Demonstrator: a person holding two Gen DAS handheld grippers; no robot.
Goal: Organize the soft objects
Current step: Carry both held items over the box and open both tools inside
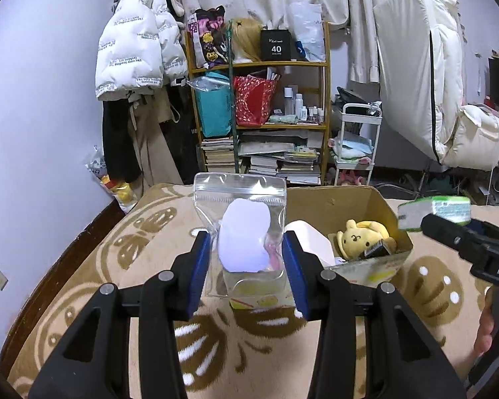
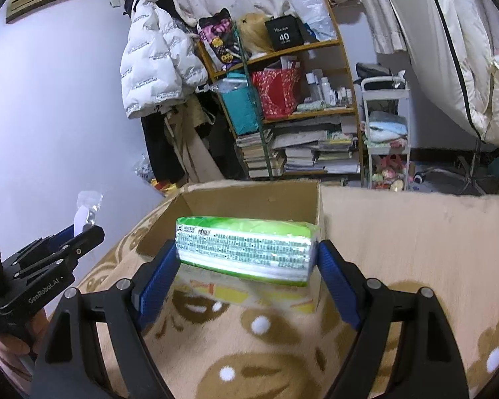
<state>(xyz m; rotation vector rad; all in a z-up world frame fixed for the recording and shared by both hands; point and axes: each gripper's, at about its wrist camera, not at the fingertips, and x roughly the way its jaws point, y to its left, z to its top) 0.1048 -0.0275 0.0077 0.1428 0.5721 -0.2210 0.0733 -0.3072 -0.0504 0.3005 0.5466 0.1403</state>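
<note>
Two grippers are loaded and both stand short of the cardboard box [image 2: 249,199], which sits on the bed [image 1: 116,266] toward its far edge.

Left gripper [image 1: 248,266]: jaws drawn well in, pads pressing either side of a clear zip bag [image 1: 239,232] with a pale lilac soft item inside. The bag stands upright between the pads, its sealed top uppermost and its long axis vertical. The box lies ahead and to the right of these jaws, its near left corner just past the bag.

Right gripper [image 2: 248,259]: jaws spread wide and closed on the ends of a green tissue pack [image 2: 246,249]. The pack's long axis runs crosswise, jaw to jaw. The box opening lies directly ahead and below it, so this hand looks to have the straighter line in.

Box contents, from the left wrist view: a yellow plush toy [image 1: 362,236] at the right end and a white object at the left; open floor between them appears limited, though the bag hides part of it.

Edges: the box's near wall is low and its back flap stands up. The pack is nearly as long as the box is wide in the right wrist view, so it probably needs squaring to the walls. Bed surface right of the box is bare.
</note>
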